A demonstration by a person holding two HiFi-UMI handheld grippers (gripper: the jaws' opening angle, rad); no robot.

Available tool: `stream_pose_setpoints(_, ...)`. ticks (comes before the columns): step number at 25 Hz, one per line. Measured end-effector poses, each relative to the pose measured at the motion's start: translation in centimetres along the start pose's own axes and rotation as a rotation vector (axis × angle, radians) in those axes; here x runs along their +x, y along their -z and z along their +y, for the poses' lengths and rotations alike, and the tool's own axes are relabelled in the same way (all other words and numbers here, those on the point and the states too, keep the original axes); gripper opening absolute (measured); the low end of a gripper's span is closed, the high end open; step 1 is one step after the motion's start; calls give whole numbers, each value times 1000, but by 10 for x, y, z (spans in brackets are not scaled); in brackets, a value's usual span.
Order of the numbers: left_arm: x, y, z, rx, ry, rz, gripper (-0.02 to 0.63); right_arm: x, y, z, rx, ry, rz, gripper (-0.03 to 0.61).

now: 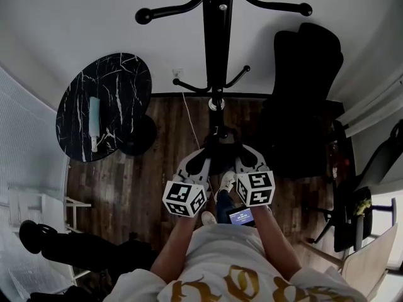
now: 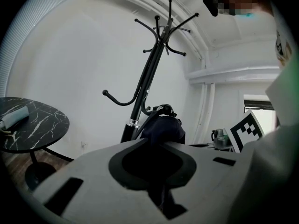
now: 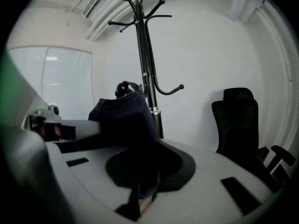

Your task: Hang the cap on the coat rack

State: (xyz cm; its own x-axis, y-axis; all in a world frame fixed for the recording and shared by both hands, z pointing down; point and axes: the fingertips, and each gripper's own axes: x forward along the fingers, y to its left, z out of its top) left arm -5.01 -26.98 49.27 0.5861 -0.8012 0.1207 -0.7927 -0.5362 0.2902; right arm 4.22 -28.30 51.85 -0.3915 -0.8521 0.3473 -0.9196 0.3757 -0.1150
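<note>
The dark navy cap (image 1: 220,145) hangs between my two grippers, just in front of the black coat rack (image 1: 218,43). My left gripper (image 1: 200,158) is shut on the cap's fabric (image 2: 163,129). My right gripper (image 1: 242,156) is shut on its other side (image 3: 125,118). In the left gripper view, the ball end of a low hook (image 2: 164,109) shows right at the cap's top; I cannot tell whether they touch. The rack's pole (image 3: 147,73) rises behind the cap, with its upper hooks (image 2: 169,29) high above. Both jaw gaps are filled with dark cloth.
A round black marble table (image 1: 119,80) stands left of the rack, with a pale rolled item (image 1: 94,119) on it. A black office chair (image 1: 305,93) stands to the right. A white wall is behind the rack, and the floor (image 1: 126,187) is dark wood.
</note>
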Motion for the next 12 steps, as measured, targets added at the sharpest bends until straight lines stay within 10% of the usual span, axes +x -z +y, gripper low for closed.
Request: stream_pose_setpoints(12,4,7,10,-30,-21,5,32,11,9,1,-30,-17,26,41)
